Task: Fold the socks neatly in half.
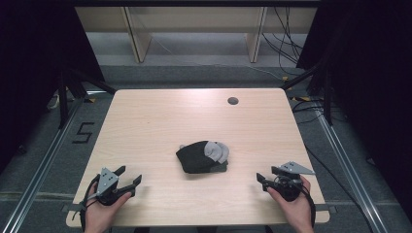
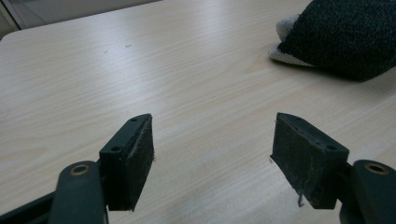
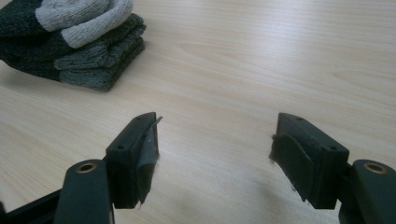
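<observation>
A folded bundle of dark and light grey knit socks (image 1: 203, 157) lies near the middle of the wooden table (image 1: 160, 121). My left gripper (image 1: 128, 178) rests near the front left corner, held by a hand, jaws open and empty. My right gripper (image 1: 266, 175) sits near the front right edge, also open and empty. In the left gripper view the socks (image 2: 341, 35) lie at the upper right, well beyond the open left gripper (image 2: 212, 156). Seen in the right gripper view, the socks (image 3: 70, 42) are at the upper left, ahead of the open right gripper (image 3: 215, 156).
A round cable hole (image 1: 233, 101) sits near the table's far edge. Black frame legs (image 1: 63, 97) and cables (image 1: 311, 104) stand on the floor at both sides. Bare tabletop lies between each gripper and the socks.
</observation>
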The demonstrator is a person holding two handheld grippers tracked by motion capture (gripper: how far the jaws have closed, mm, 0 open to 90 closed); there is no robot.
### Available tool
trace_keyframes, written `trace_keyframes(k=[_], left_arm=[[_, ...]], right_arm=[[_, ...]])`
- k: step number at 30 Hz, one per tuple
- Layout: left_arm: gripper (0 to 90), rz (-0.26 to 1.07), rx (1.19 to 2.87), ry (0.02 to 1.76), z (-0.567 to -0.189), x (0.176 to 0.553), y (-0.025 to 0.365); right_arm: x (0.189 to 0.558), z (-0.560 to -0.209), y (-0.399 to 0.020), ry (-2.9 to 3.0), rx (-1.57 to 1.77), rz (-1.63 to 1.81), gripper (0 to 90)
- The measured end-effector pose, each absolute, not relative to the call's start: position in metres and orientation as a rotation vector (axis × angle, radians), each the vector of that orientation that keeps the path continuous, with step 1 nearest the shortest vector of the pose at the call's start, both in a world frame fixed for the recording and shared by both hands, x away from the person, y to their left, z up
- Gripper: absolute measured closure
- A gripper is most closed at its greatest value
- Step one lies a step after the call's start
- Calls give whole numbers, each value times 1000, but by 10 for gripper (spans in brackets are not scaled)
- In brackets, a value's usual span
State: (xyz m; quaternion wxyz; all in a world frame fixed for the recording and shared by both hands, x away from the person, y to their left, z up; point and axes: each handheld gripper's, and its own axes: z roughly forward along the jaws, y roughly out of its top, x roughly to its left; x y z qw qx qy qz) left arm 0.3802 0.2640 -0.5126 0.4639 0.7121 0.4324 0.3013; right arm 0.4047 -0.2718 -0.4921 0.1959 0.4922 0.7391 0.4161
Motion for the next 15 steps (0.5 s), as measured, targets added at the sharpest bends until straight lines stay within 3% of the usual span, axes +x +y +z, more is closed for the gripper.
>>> trace_keyframes(k=[15], left_arm=[[292, 783, 1709, 1079, -514, 376, 264]], right_arm=[[398, -501, -272, 2020, 1361, 1183, 315]])
